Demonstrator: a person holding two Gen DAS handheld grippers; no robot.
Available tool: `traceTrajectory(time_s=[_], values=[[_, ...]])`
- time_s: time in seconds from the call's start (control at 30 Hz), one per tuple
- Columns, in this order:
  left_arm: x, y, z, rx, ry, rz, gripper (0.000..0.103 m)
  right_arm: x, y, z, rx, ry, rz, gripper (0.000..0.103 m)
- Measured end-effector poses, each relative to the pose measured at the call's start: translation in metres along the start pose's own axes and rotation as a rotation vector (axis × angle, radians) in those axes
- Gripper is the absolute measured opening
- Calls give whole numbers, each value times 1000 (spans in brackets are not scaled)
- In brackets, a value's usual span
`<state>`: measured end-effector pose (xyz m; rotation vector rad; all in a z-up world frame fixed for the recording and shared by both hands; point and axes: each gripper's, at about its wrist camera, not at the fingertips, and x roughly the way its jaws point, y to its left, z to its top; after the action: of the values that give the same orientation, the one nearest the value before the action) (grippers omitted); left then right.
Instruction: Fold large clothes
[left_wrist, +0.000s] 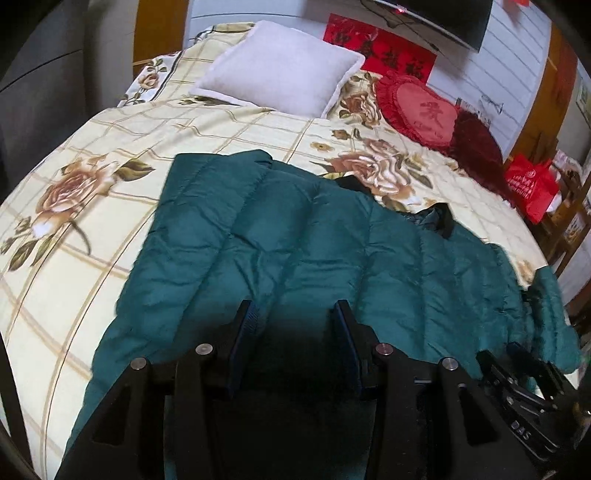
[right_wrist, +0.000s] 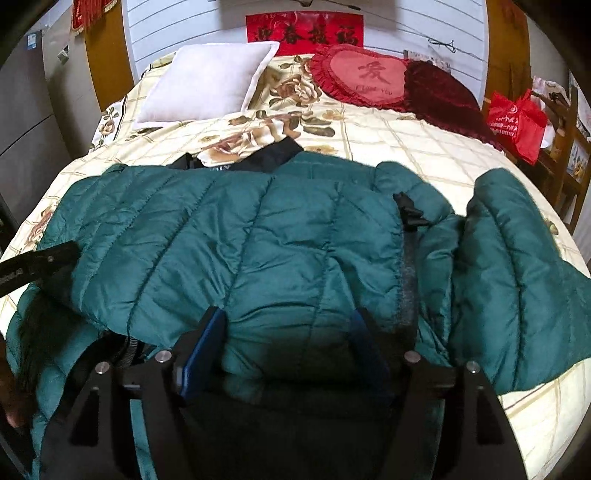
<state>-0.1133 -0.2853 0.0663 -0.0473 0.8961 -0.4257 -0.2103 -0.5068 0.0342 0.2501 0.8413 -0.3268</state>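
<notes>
A large teal quilted puffer jacket (left_wrist: 280, 229) lies spread across the floral bedspread (left_wrist: 92, 155); it also fills the middle of the right wrist view (right_wrist: 258, 240). Its black collar (right_wrist: 273, 155) points toward the pillows. One sleeve (right_wrist: 517, 280) lies out to the right. My left gripper (left_wrist: 295, 314) is open, its jaws apart just above the jacket's near edge. My right gripper (right_wrist: 290, 321) is open over the jacket's near hem, with a bulge of fabric between the blue pads but not clamped. The right gripper's body shows at the lower right of the left wrist view (left_wrist: 524, 387).
A white pillow (left_wrist: 284, 66) and a red heart cushion (left_wrist: 424, 110) lie at the head of the bed. A red bag (right_wrist: 517, 122) sits on a wooden chair at the right. A grey cabinet (right_wrist: 26, 129) stands left of the bed.
</notes>
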Motion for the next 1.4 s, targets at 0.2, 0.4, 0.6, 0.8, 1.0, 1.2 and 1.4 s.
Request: traceTrajectory(time_s=[0.2,0.4,0.6,0.8,1.0,1.2,1.4], values=[[-44,-7,-17,33,-38,-48,47,-39,10,7,-36,5,64,77],[-78,-25,-26,71,-78,-79,47,-92,4,14,-87,-73,50,82],[-88,-44,-39,57,-65,-107,47,-114,-31,13,-49,-117,22,84],[-83,-78,-60,98,-62,-125,47,-114,-61,2,-31,-129,-22,84],[-80,-112,-68,167,-69,-143,47,-101,-79,-5,-1,-88,-22,84],[-72,-127,-69,169,-71,-151,47,-100,-84,-1,16,-104,3,84],[-67,-130,-67,151,-81,-152,47,-104,-93,3,17,-130,-32,84]])
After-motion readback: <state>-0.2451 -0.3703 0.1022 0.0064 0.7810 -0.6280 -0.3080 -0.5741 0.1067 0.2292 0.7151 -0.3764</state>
